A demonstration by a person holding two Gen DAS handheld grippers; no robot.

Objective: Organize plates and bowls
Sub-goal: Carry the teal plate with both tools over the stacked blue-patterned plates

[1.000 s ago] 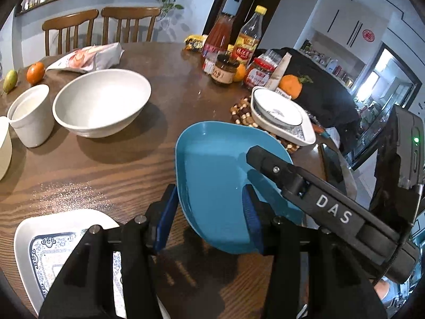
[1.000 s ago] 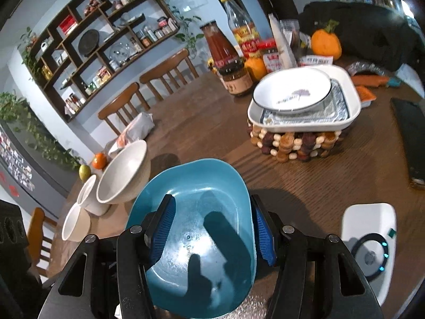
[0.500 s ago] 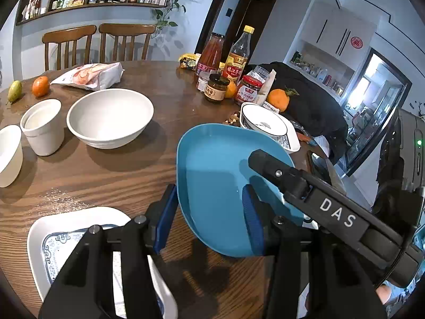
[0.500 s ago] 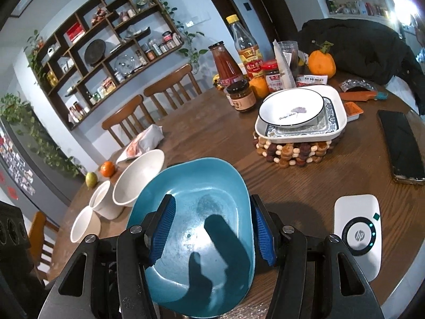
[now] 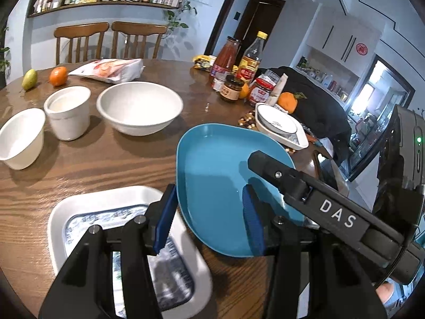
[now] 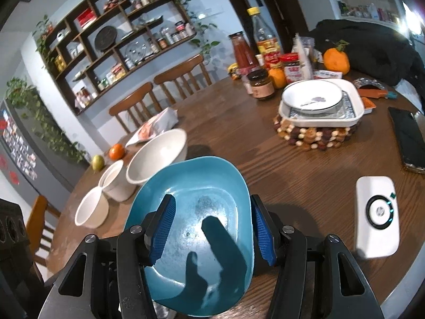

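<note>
White rectangular tray (image 5: 79, 207) lies under the left gripper's (image 5: 208, 220) left finger; beyond that finger stand 2 white cups (image 5: 67, 111) and 1 large white bowl (image 5: 139, 106). Left fingers spread, pinching nothing. Blue plate (image 5: 212, 175) sits tilted between them, raised off the wooden table (image 5: 106, 164). Right gripper (image 6: 212, 231) pinches the blue plate's near rim, 1 finger over its inside. Beyond the right finger: stacked white dishes (image 6: 318, 101).

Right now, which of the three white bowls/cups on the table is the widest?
The large white bowl, next to the straight-sided white cup. It is broad and shallow; the cup and the small white bowl at the end of the row are clearly narrower.
</note>
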